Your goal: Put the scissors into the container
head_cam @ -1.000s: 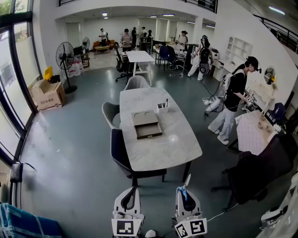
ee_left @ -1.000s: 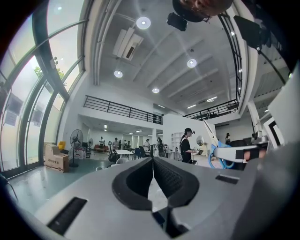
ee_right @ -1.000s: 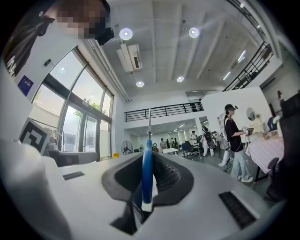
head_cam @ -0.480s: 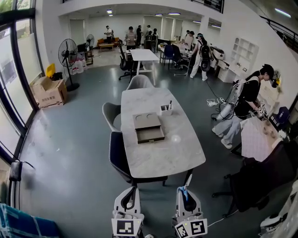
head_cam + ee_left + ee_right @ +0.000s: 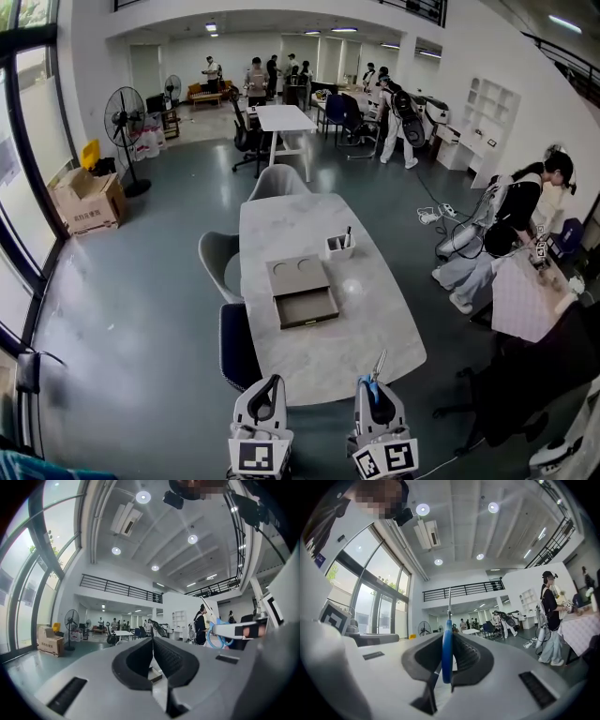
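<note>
The right gripper [image 5: 449, 634] is clamped narrow on the blue handle of the scissors [image 5: 447, 663], with the blades pointing up and ahead, just short of the table's [image 5: 319, 361] near edge. The left gripper [image 5: 152, 641] sits beside it, jaws pressed together on nothing. A tray [image 5: 302, 292] lies open mid-table, and a small white holder [image 5: 339, 247] stands beyond it toward the right edge (either could be the container). The scissors look light and stiff. The plastic loop is probably the surest hold, since the thin steel blades seem slick and might pivot between the pads.
</note>
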Motion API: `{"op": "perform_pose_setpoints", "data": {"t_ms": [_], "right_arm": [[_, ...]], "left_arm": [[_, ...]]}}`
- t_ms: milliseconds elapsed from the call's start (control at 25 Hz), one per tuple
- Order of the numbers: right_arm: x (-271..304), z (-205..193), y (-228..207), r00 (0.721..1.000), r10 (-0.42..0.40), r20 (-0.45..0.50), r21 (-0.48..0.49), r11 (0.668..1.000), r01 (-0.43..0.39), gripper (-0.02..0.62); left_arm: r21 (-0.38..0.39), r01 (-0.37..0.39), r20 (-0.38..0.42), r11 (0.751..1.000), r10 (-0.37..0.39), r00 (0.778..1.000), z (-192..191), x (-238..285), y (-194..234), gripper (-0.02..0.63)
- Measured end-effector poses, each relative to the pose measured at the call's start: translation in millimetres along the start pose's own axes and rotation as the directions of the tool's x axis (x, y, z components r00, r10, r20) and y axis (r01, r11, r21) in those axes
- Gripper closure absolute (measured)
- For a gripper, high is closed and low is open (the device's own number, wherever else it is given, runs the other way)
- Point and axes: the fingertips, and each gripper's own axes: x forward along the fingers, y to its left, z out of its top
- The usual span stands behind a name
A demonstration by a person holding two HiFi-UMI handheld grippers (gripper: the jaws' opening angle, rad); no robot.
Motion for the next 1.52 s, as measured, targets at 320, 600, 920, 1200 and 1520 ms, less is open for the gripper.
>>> {"op": "perform_pose_setpoints", "data": {"t_ms": [320,600,920,1200,1520], "right_arm": [[94,-10,8,1.0,-0.001,0.001,-0.003,1.0,0.001,0.554],[139,-18,11,1.0,-0.008,-0.023,-0.002,1.0,0.008,0.554],[174,-44,-4,0.997,-0.001,-0.082,0.019,1.0,0.003,0.554],[202,-81,-37,0.988,0.034,-0.154,0.033,0.999,-0.029,0.554],[244,-115,-68,0.971,0.06,-0.232,0.056,0.997,-0.048,0.554]], "left_arm": [[-0.003,0.029,-0.014,1.0,-0.029,0.999,4,72,51,0.591],[-0.033,0.046,-0.044,0.998,-0.047,0.998,-3,107,82,0.591],[-0.04,0.062,-0.101,0.997,-0.066,0.993,-28,146,89,0.59],[-0.07,0.031,-0.142,0.997,-0.041,0.989,-61,184,79,0.591],[-0.085,0.009,-0.204,0.996,-0.027,0.979,-95,230,79,0.591]]}}
